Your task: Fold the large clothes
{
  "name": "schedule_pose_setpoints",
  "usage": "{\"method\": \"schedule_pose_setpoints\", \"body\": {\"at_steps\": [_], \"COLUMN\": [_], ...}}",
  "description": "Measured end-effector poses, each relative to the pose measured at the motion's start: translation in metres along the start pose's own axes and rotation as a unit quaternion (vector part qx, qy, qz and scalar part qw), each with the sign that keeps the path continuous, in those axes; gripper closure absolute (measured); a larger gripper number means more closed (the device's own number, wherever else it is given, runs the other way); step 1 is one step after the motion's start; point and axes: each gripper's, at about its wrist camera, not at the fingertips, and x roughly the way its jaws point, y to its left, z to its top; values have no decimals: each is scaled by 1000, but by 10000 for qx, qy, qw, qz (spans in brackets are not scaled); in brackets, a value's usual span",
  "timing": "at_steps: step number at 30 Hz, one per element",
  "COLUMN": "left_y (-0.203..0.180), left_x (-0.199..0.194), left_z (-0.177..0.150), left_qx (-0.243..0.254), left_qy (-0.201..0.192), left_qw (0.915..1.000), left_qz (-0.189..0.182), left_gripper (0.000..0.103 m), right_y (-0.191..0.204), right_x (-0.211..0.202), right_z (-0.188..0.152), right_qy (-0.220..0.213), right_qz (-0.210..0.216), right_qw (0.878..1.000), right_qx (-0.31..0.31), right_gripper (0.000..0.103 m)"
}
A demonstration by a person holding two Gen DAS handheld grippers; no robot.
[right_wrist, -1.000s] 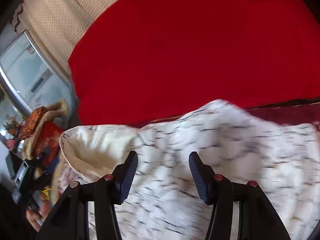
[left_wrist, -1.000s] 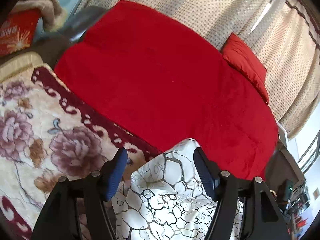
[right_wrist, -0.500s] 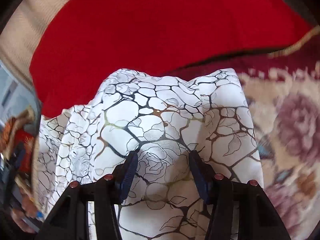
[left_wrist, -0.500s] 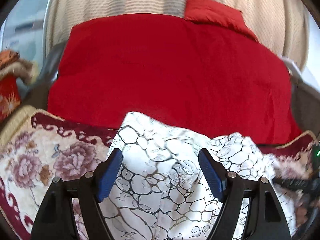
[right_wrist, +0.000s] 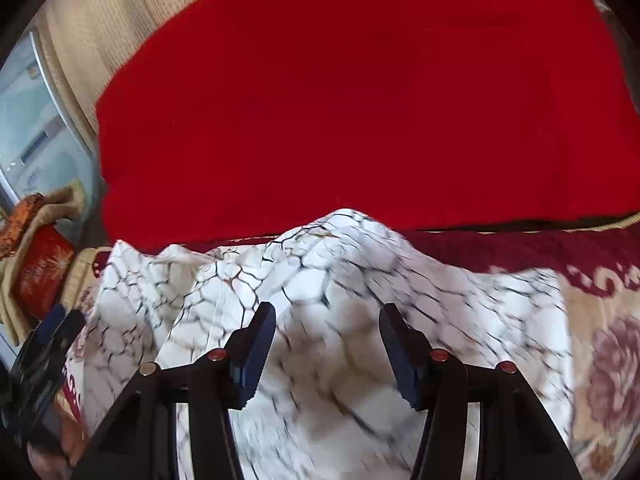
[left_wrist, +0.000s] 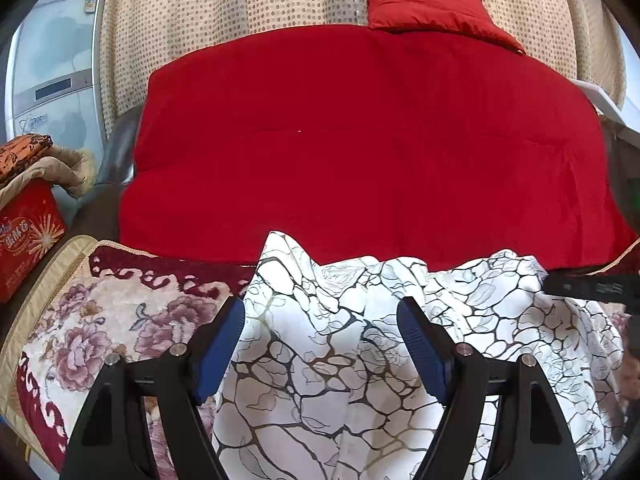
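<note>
A white garment with a black crackle and rose print (left_wrist: 360,340) lies bunched on a floral blanket (left_wrist: 100,320). My left gripper (left_wrist: 320,344) is open, its blue pads (left_wrist: 220,344) spread wide over the garment's left part, holding nothing. In the right wrist view the same garment (right_wrist: 320,280) is blurred. My right gripper (right_wrist: 326,348) is open above its middle, with the blue pads (right_wrist: 256,352) apart. The right gripper's black body (left_wrist: 592,288) shows at the left wrist view's right edge, and the left gripper (right_wrist: 44,352) shows at the right wrist view's left edge.
A big red quilt (left_wrist: 360,140) covers the bed behind the garment, with a red pillow (left_wrist: 432,8) against dotted curtains (left_wrist: 240,4). A red box (left_wrist: 24,236) with piled cloth on top stands at the left. The floral blanket (right_wrist: 600,340) extends right.
Both grippers have swung over the garment and stayed open. The left view turned to face the bed squarely. The right view shifted left and up, and the garment there is now blurred.
</note>
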Motion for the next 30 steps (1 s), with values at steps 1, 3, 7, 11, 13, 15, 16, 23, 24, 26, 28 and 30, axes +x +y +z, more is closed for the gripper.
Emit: {"method": "schedule_pose_setpoints", "body": {"at_steps": [1,3,7,11,13,15,16,23,24,26,28,30], "left_y": [0,1,2,10,16,24,28,33,33,36,37,39], "left_x": [1,2,1,6,13,26,36,60,60,57,51,42], "left_z": [0,0,-2,-8,-13,-23,-30,-54,-54,-51,-46,-40], "left_qx": [-1,-19,58,81,93,134,149,417,385,307,284,258], "left_qy": [11,36,37,246,513,933,1200,1797,1806,1793,1695,1565], "left_qw": [10000,10000,9998,9990,9974,9932,9899,9795,9796,9805,9818,9841], "left_qz": [14,48,183,356,489,677,736,812,789,743,809,798], "left_gripper": [24,24,24,24,24,24,24,22,21,21,21,22], "right_y": [2,5,7,30,48,72,80,104,104,100,91,75], "right_x": [11,41,56,25,20,26,30,127,125,107,80,40], "right_z": [4,7,8,12,11,9,8,-9,-8,-5,-4,-6], "right_qy": [112,390,573,256,281,446,500,1659,1600,1497,1305,971], "right_qz": [-11,-299,-582,-127,93,419,494,456,467,543,644,715], "right_qw": [9999,9988,9965,9993,9988,9965,9957,9851,9860,9870,9890,9925], "right_qx": [19,-77,-183,-230,-396,-569,-605,42,85,214,252,205], "right_gripper": [45,44,43,42,42,42,42,41,41,41,41,41]}}
